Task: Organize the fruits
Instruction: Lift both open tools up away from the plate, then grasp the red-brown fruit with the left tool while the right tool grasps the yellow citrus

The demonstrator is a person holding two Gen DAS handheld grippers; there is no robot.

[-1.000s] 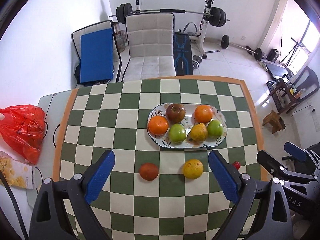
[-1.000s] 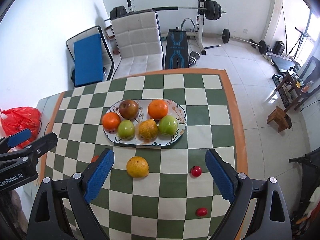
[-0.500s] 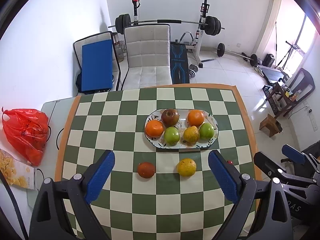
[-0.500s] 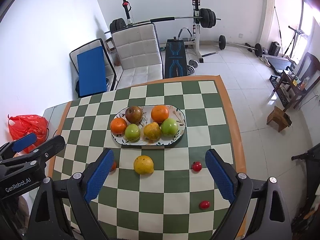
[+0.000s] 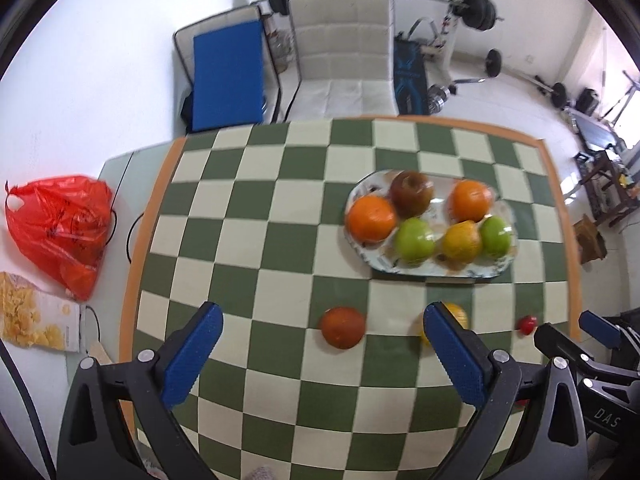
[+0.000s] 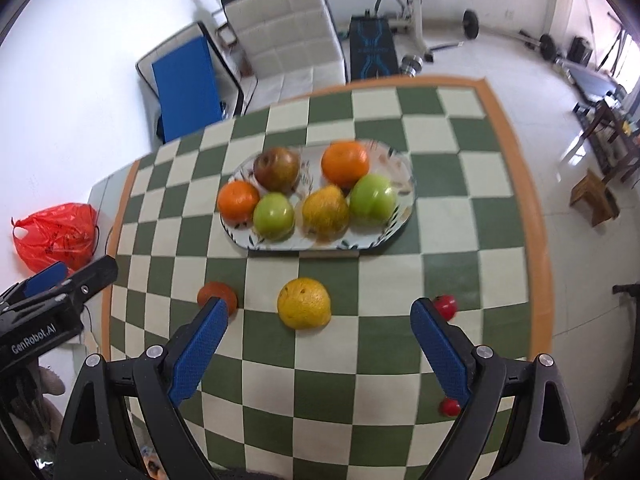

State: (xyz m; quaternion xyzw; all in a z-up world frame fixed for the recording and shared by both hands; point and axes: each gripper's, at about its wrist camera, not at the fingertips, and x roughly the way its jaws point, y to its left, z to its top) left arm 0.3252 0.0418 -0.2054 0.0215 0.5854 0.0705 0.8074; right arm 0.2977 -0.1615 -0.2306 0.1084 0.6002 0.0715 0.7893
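Left tool (image 5: 322, 344): blue pads spread wide, nothing between them, held above the near part of the checkered desk (image 5: 256, 216). Right tool (image 6: 316, 340): likewise spread wide and empty.

Loose fruit on the desk, near row: a dark red-orange fruit (image 5: 343, 327) ahead of the left tool; a yellow-orange citrus (image 6: 305, 303) ahead of the right tool, partly hidden behind the left tool's right pad in the left view. One small red tomato (image 6: 445, 306) just beyond the right tool's right pad, a second (image 6: 449, 406) nearer, half behind that pad.

Farther back: oval plate (image 6: 402, 222) holding six fruits, crowded together, namely two oranges, two green apples, a yellowish fruit, and a dark reddish-brown apple.

Off the desk's left: red plastic bag (image 5: 60, 228). Beyond the desk: white padded chair (image 5: 344, 52).
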